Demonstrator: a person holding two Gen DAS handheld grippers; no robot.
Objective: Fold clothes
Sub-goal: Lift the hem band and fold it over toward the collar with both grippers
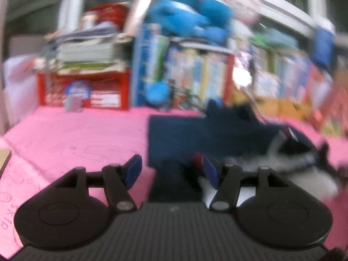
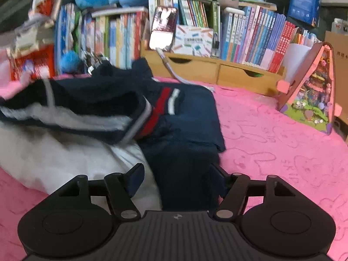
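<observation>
From the left wrist view, which is blurred, the left tool (image 1: 171, 171) stands wide with nothing between its blue pads, low over the pink cover (image 1: 76, 139) of the desk. Just ahead lies the navy garment (image 1: 206, 137), a flat dark panel whose near left edge runs straight away from the camera, while its right side bunches into a white part with a striped band (image 1: 289, 152). A narrow navy strip reaches back toward the tool between its fingers; whether a pad touches it, I cannot tell. From the right wrist view, the right tool (image 2: 176, 178) is also spread wide, with a navy strip of the same garment (image 2: 184, 130) lying in the gap but not pinched. Here the cloth reads as soft, light knit, limp and likely to sag and drag on the fuzzy cover, not slippery or fragile. Its flatter navy panel runs lengthwise away from the camera toward the bookshelf (image 2: 239, 32), and a heaped portion with red and white stripes (image 2: 161, 106) and a white section (image 2: 65, 152) is piled to the left. I judge the best hold to be at the near hem or corners of the navy panel, one tool per corner, since a single pinch in the middle would let it droop.
</observation>
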